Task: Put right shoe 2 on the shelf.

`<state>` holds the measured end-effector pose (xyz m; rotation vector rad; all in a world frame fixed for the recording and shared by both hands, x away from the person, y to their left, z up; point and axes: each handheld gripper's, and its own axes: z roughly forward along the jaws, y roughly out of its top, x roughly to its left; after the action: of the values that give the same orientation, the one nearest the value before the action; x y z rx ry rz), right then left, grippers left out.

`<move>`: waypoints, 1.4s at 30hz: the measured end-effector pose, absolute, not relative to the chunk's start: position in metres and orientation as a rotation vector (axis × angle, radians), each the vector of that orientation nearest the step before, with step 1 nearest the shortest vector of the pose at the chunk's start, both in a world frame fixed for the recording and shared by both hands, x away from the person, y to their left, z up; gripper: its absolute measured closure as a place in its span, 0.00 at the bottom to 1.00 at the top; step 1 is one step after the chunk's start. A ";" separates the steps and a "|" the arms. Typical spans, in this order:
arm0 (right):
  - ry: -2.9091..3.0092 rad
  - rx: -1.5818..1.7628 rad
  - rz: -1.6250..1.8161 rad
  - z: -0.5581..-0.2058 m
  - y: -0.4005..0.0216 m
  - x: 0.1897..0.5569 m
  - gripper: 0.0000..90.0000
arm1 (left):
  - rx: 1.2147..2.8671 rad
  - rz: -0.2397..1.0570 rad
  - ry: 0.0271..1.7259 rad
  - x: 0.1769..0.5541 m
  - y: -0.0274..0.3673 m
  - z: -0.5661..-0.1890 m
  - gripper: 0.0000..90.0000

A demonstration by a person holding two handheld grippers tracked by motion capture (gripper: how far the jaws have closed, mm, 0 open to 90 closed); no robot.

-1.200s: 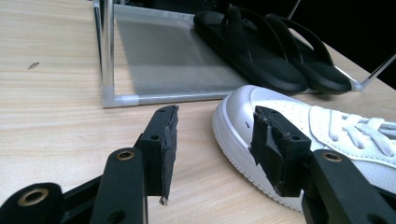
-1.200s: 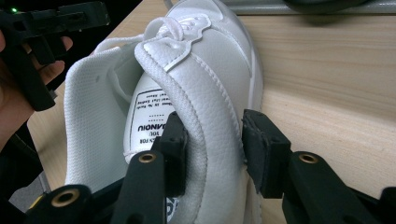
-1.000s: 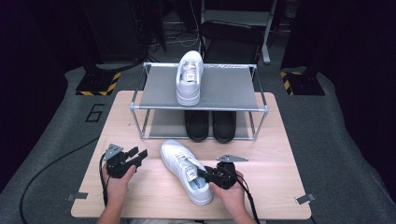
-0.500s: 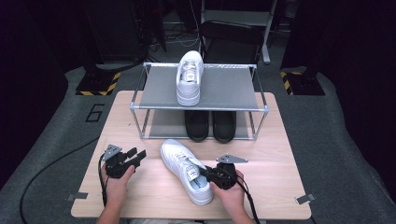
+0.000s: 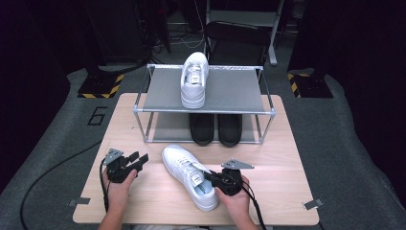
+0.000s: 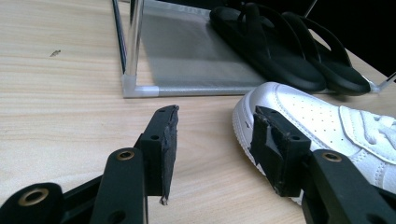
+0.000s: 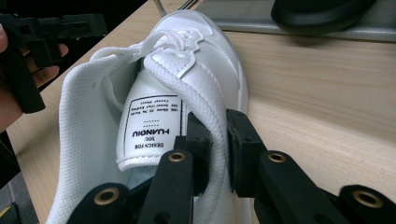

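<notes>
White sneaker [image 5: 188,175] is laid on table [image 5: 277,158], near-centre, toe toward rack [image 5: 210,111], between both grippers. R gripper [image 7: 215,140] jaws have just been closing and are now pinched on the sneaker's padded collar edge, one pad inside, one outside. L gripper [image 6: 215,140] is held spread, nothing between pads, toe just beside its right jaw, not clamped. Sneaker judged light, upper soft & squashy, sole stiffer; collar likely to fold under pinch, so shoe may swing or droop toe-down when lifted. Better hold judged at collar/heel rim as taken, w/ toe steadied by L if needed. Matching sneaker [image 5: 194,80] is seen on rack top, black sandals [image 5: 215,128] on lower shelf.
</notes>
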<state>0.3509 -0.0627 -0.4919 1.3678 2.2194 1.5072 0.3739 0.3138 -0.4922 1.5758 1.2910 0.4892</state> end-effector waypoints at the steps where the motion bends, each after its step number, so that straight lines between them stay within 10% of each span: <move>1: 2.220 1.372 1.505 -0.492 -0.063 0.351 0.89 | 1.575 0.489 1.292 0.374 0.314 -0.492 0.56; 42: 1.872 1.419 1.654 -0.476 -0.090 0.324 0.90 | 1.584 0.488 1.309 0.375 0.313 -0.498 0.56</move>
<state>0.3242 -0.0898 -0.4758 1.4187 1.8725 1.6538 0.3746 0.3130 -0.4976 1.5836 1.3095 0.4881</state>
